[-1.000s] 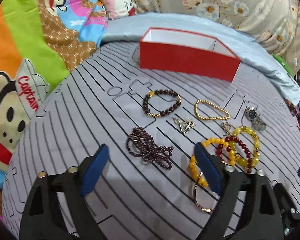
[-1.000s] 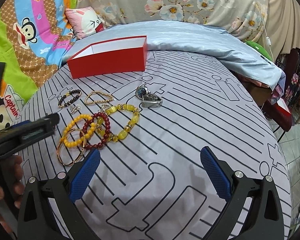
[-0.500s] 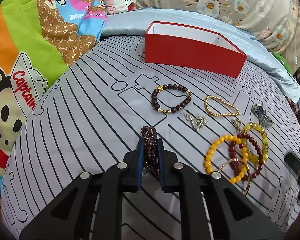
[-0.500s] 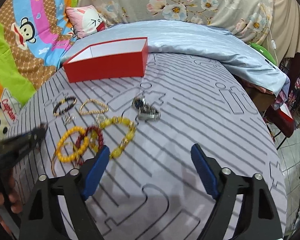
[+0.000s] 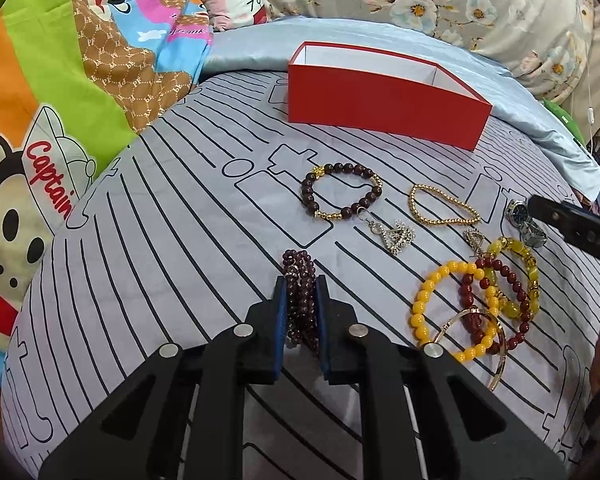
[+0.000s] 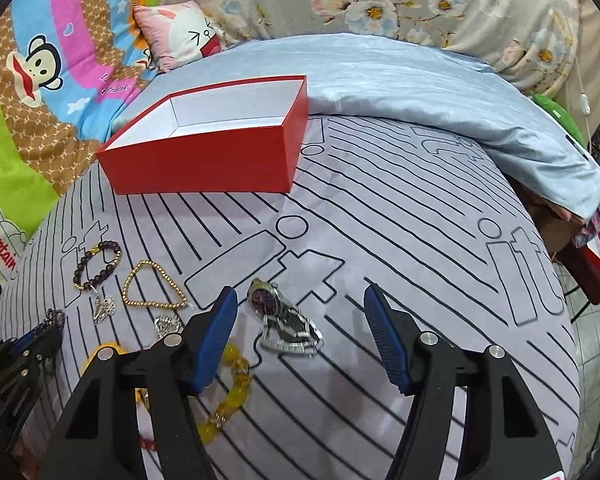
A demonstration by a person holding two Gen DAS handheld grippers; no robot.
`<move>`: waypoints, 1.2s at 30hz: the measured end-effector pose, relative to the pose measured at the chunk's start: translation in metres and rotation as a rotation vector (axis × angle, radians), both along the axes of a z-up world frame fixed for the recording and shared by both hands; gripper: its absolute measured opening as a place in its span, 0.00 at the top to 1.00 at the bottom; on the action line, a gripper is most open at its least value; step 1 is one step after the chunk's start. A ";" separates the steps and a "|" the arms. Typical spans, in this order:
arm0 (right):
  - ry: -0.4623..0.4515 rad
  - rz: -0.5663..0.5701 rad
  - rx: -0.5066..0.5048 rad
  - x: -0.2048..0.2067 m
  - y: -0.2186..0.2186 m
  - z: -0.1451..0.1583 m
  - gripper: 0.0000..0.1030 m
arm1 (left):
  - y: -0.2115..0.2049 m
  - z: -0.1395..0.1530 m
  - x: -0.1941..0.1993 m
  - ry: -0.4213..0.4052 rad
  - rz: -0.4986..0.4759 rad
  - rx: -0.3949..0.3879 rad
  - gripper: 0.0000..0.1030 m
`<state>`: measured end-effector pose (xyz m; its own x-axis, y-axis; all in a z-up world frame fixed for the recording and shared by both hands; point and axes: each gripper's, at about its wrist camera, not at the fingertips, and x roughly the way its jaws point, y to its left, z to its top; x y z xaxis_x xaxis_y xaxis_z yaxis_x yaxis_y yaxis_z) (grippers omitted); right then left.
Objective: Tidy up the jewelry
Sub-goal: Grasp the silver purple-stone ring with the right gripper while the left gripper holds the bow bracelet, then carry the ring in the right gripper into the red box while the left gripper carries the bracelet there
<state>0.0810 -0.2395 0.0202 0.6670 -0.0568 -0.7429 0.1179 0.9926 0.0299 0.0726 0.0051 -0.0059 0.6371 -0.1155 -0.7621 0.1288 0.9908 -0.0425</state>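
Left claw (image 5: 300, 296) pinches the dark purple bead strand (image 5: 298, 276) on the striped bed sheet (image 5: 160, 240), near the red box (image 5: 380, 108). Right claw (image 6: 296, 320) is closing, pads apart, around the wristwatch (image 6: 286, 320) lying on the sheet.

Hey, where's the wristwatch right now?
In the right wrist view the watch lies on the striped sheet between the closing right gripper's untouching fingers, below the red box.
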 end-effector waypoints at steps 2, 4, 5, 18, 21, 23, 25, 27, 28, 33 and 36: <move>0.018 0.017 0.013 0.008 -0.002 -0.005 0.41 | 0.000 0.000 0.000 0.000 0.000 0.003 0.87; 0.034 0.028 0.021 0.012 -0.002 -0.009 0.44 | 0.000 0.000 0.000 0.000 0.000 0.002 0.87; 0.043 0.033 0.026 0.014 -0.002 -0.011 0.46 | -0.001 0.000 0.000 0.000 0.000 0.003 0.87; 0.087 0.064 0.074 0.012 0.003 -0.019 0.86 | -0.001 -0.001 0.001 0.007 -0.002 0.005 0.86; 0.089 0.052 0.104 0.006 0.002 -0.018 0.89 | -0.001 -0.002 0.002 0.006 -0.002 0.009 0.86; 0.091 0.045 0.116 0.002 0.002 -0.018 0.91 | -0.001 -0.002 0.002 0.007 -0.002 0.008 0.86; 0.090 0.036 0.123 -0.003 0.001 -0.015 0.91 | -0.001 -0.002 0.002 0.006 -0.002 0.007 0.86; 0.079 0.029 0.137 -0.009 0.001 -0.011 0.91 | -0.002 -0.002 0.002 0.006 -0.002 0.010 0.86; 0.073 0.025 0.142 -0.013 0.001 -0.007 0.91 | -0.002 -0.002 0.002 0.006 -0.002 0.011 0.86; 0.059 0.021 0.150 -0.025 0.005 0.006 0.91 | -0.001 -0.002 0.002 0.006 -0.003 0.016 0.86; 0.054 0.024 0.158 -0.033 0.010 0.014 0.91 | -0.002 -0.002 0.002 0.006 -0.007 0.018 0.86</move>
<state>0.0481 -0.2291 0.0340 0.6257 0.0792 -0.7760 0.1000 0.9785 0.1804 0.0745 0.0029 -0.0076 0.6320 -0.1065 -0.7676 0.1357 0.9904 -0.0257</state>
